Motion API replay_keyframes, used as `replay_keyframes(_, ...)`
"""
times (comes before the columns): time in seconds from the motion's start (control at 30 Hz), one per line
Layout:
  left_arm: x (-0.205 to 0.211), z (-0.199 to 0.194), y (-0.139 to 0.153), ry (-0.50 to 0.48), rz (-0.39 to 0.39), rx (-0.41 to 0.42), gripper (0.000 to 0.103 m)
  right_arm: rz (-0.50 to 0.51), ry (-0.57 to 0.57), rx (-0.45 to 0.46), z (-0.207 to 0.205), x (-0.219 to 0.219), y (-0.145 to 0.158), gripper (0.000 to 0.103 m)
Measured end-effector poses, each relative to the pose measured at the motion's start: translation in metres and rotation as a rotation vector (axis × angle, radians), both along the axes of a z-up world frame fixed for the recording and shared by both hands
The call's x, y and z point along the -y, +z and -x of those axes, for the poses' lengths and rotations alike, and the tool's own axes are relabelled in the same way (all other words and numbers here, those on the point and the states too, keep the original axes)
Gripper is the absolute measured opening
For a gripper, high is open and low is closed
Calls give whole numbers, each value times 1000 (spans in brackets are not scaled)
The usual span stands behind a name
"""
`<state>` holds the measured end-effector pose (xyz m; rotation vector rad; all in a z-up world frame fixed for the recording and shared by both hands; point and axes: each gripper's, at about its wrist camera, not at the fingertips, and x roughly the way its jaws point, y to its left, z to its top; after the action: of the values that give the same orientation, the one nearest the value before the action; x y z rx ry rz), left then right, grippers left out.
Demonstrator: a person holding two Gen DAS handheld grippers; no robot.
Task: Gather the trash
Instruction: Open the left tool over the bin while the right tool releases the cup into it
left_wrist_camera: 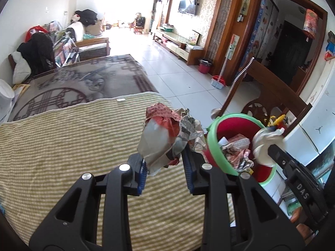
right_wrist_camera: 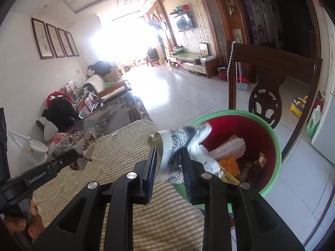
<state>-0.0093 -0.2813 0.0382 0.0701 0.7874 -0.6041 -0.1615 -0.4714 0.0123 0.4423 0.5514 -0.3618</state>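
Closest up, the left hand-held gripper [left_wrist_camera: 164,163] has its blue pads squeezed onto a wad of crumpled paper trash [left_wrist_camera: 167,133], a mix of red printed wrapper, grey paper and newsprint. It hangs above the striped cloth [left_wrist_camera: 62,146] covering the tabletop, near the tabletop's right edge, just beside the bin.

The right hand-held gripper [right_wrist_camera: 168,167] is nearly pressed together, pinching a crumpled white paper cup [right_wrist_camera: 178,144] with black ink-style drawings on it. The cup sits right over the near rim of the trash bin [right_wrist_camera: 274,146], which is red with a green rim and stands off the tabletop's right edge. The cup looks a bit motion-blurred at its far end.

Readable writing: the left gripper's side reads "GenRobot.AI" in the right wrist view, and the right gripper's side shows "DAS" in the left wrist view. A hand [right_wrist_camera: 25,219] wraps the left gripper's handle at the bottom left of the right wrist view.

Inside the bin there's already a pink carton [right_wrist_camera: 228,148], an orange packet [right_wrist_camera: 229,164] and more crumpled wrappers, print too small to read.

Further back, a carved wooden chair [right_wrist_camera: 270,79] stands behind the bin. The far part of the tabletop is bare, showing a dark patterned surface [left_wrist_camera: 83,79]. Beyond it are white floor tiles and a wall-mounted TV [left_wrist_camera: 187,6].
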Motion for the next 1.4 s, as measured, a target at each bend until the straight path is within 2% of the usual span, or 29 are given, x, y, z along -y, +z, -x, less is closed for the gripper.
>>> replay_keyframes(0.17, 34, -1, -12, -81, 9, -49, 28, 9, -63, -29, 3, 33, -13, 21)
replay_keyframes(0.33, 75, -2, -26, -186, 10, -112, 28, -25, -137, -43, 9, 63, -24, 21)
replay_keyframes(0.47, 113, 2, -37, -284, -19, -142, 28, -46, -180, -53, 18, 76, -31, 22)
replay_keyframes(0.6, 137, -2, -48, -315, -27, -194, 28, -62, -207, -40, 27, 77, -33, 23)
replay_keyframes(0.63, 144, -3, -51, -326, -36, -211, 30, -63, -210, -38, 28, 76, -33, 23)
replay_keyframes(0.73, 148, -3, -52, -334, -52, -204, 45, -59, -214, -29, 32, 74, -29, 24)
replay_keyframes(0.8, 142, 1, -47, -337, -43, -167, 70, -46, -219, -18, 35, 69, -24, 29)
replay_keyframes(0.93, 122, 9, -33, -325, -40, -93, 80, -27, -218, 4, 38, 59, -16, 39)
replay_keyframes(1.0, 99, 14, -23, -288, -8, -68, 90, -24, -205, 17, 38, 49, -11, 45)
replay_keyframes(1.17, 34, 23, -3, -173, 60, -11, 98, -9, -126, 52, 27, 11, 4, 66)
replay_keyframes(1.23, 5, 27, 3, -132, 51, 22, 98, 6, -73, 70, 21, -11, 11, 79)
replay_keyframes(1.4, -62, 34, 7, 2, 34, 91, 98, 55, 58, 123, 3, -70, 23, 97)
